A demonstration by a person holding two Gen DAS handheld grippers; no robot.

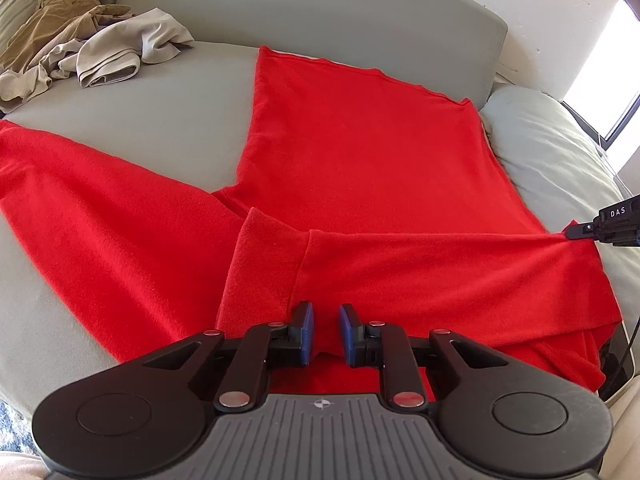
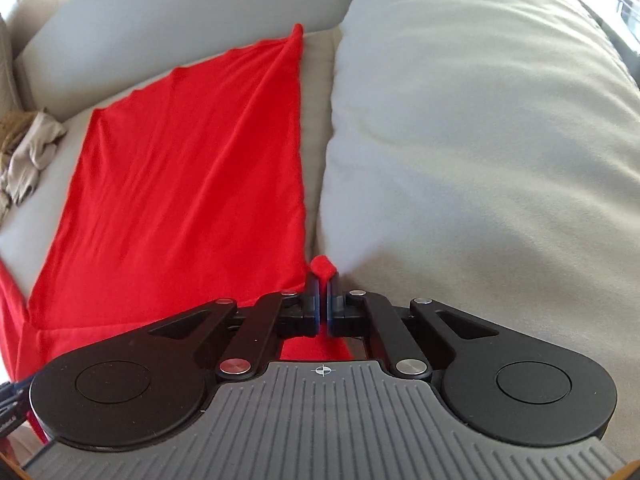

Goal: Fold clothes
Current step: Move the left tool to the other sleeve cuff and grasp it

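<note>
On grey sofa (image 1: pixel 168 120): red garment (image 1: pixel 360 152) spread, beige clothes (image 1: pixel 80 56) behind

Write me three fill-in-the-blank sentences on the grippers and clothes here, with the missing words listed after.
1. The right gripper is shut on a bunched bit of the ____ garment.
2. The left gripper has its jaws ____, with nothing between them.
3. The crumpled beige clothes lie on the grey ____.

Missing words: red; open; couch
</note>
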